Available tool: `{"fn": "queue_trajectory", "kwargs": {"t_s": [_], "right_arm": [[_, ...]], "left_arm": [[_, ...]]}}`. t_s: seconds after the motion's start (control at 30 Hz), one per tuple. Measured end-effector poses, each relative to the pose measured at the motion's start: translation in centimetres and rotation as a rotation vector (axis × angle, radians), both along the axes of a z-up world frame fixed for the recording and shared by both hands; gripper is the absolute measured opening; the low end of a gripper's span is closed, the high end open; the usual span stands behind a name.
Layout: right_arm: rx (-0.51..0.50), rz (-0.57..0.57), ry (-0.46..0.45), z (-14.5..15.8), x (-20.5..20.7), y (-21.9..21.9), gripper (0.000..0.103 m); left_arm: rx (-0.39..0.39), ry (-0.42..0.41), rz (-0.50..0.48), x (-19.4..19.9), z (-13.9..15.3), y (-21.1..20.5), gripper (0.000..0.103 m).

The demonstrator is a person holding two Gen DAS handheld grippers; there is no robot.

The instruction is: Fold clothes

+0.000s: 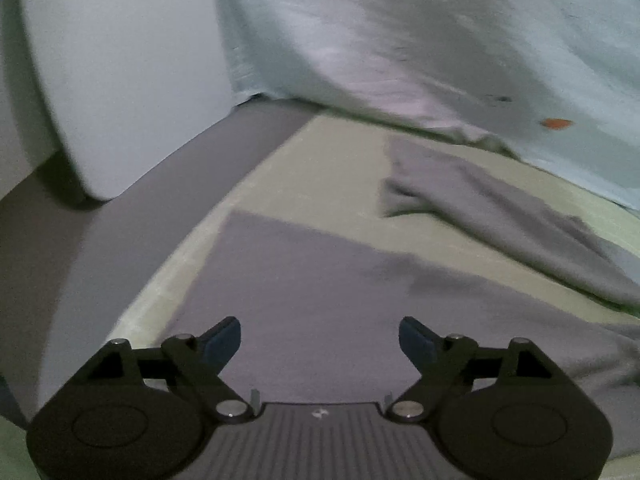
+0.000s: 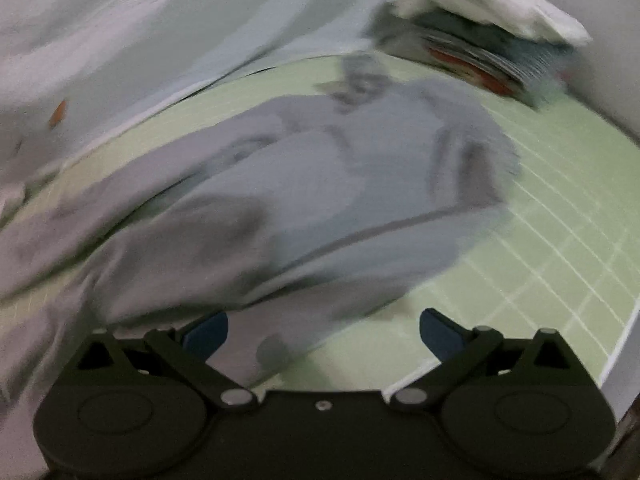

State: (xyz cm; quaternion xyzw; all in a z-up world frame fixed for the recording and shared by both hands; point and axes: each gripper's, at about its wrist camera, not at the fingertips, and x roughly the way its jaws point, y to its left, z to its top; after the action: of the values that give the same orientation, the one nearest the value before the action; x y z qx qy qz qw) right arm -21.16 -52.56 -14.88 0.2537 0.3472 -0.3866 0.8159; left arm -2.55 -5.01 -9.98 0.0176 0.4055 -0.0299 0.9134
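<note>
One grey garment, two spread grippers

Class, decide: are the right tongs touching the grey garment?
Cannot tell. In the right wrist view the right tongs stand open over the blurred grey garment; no contact or gap shows plainly.

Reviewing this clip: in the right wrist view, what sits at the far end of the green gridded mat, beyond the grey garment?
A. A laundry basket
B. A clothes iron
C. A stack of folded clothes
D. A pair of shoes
C: a stack of folded clothes, white piece on top, lies past the grey garment on the green mat; no basket, iron or shoes show.
</note>
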Motion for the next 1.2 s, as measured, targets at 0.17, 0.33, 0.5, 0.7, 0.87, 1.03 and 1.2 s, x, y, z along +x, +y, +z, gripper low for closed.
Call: {"fn": "queue_trajectory", "kwargs": {"t_s": [0.17, 0.33, 0.5, 0.7, 0.87, 1.03, 1.2], "right_arm": [[0.117, -0.096, -0.142, -0.3, -4.1, -7.0, 0.094], [0.252, -0.252, -0.355, -1.4, -8.8, -15.4, 0.088], [0.383, -0.305, -0.458, -3.1, -9.5, -22.4, 0.071], [0.348, -0.115, -0.338, -2.9, -6.6, -26.5, 0.016], [0.153, 0.067, -0.314, 1.4, -9.5, -25.8, 0.010], [0.040, 0.074, -0.237, 3.1, -15.3, -25.0, 0.010], [0.042, 0.097, -0.022, 0.5, -15.8, -25.0, 0.030]], "left_arm": [[-0.026, -0.008, -0.046, -3.3, 0.8, -5.6, 0.091], [-0.018, 0.003, -0.040, -7.5, 1.2, -10.2, 0.091], [0.005, 0.003, -0.032, -12.0, 1.4, -14.5, 0.091], [-0.001, 0.050, 0.022, -15.8, 1.6, -18.2, 0.091], [-0.009, 0.071, 0.005, -17.2, 1.3, -21.5, 0.091], [-0.017, 0.080, -0.029, -17.4, 0.6, -24.1, 0.091], [-0.007, 0.071, -0.056, -17.3, 0.4, -25.4, 0.091]]}}
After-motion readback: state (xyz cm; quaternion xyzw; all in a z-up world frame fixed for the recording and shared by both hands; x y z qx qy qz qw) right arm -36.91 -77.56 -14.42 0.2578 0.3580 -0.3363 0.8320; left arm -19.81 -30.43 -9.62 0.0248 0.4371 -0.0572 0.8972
